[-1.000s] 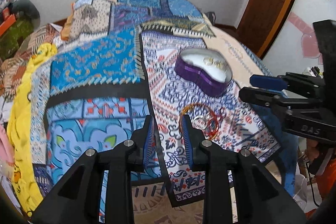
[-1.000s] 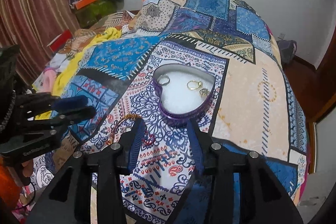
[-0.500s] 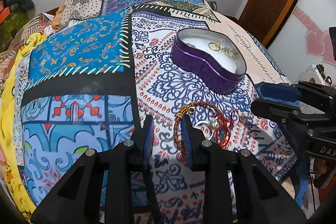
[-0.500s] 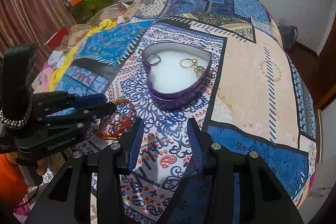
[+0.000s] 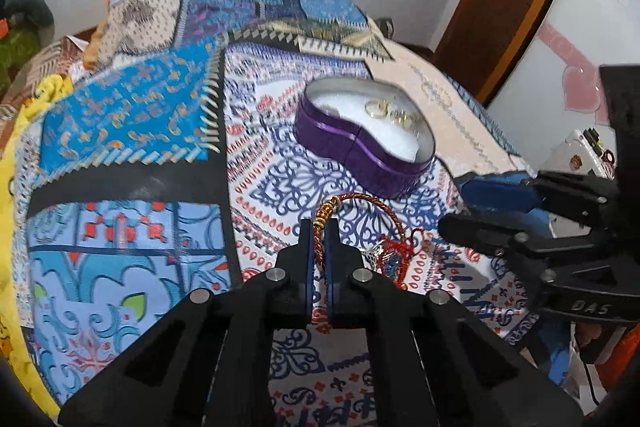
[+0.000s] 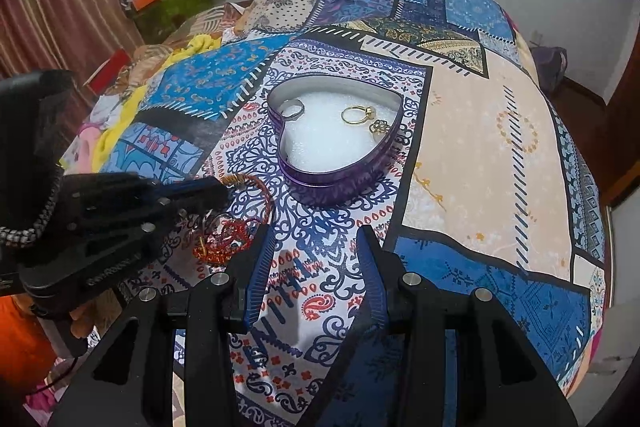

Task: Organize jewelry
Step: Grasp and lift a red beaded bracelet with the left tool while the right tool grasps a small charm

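Jaws of the left gripper [image 5: 319, 227] have just clamped on the twisted red-gold cord bracelet [image 5: 362, 205], readying its lift toward the purple heart-shaped tin [image 5: 360, 151]; the right gripper [image 6: 316, 247] is hovering, jaws apart.

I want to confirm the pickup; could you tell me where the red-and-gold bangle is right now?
In the left wrist view the red-and-gold bangle lies on the bedspread below the purple heart-shaped tin, pinched by the left gripper.

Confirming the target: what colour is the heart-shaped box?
Purple box with white lining; clearest in the right wrist view.
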Tool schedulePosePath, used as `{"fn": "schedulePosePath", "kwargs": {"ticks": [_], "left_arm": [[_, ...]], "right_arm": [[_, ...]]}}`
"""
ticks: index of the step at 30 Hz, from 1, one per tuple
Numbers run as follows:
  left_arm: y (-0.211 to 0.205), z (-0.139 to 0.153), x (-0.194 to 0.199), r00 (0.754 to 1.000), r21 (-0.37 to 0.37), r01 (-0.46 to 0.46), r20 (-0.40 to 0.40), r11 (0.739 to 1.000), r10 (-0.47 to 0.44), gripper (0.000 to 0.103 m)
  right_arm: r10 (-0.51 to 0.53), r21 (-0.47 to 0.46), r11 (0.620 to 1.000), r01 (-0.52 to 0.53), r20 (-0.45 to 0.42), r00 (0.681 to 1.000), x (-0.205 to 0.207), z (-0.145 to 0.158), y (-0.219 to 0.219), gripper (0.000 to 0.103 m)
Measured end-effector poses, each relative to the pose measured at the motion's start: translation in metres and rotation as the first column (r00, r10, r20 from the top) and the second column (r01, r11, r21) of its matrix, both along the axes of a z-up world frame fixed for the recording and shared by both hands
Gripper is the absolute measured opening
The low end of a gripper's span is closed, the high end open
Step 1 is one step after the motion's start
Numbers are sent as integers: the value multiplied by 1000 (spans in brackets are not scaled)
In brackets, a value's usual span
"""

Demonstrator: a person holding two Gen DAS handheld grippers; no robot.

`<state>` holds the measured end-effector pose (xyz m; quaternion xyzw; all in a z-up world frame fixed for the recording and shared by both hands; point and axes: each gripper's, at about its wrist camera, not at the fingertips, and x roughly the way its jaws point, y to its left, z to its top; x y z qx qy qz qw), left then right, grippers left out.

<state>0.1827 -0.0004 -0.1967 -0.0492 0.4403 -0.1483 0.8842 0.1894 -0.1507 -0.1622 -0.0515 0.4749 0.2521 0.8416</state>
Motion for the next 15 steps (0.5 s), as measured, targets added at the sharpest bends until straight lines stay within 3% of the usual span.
{"fn": "schedulePosePath", "kwargs": {"ticks": [8, 15], "left_arm": [[26, 30, -15, 995, -32, -64, 70, 997, 66, 3], [46, 32, -27, 988, -1, -122, 92, 993, 121, 3]], "right_arm": [[26, -9, 1000, -26, -3, 1000, -5, -1, 7, 39], [53, -34, 998, -53, -6, 999, -7, -7, 18, 39]]}}
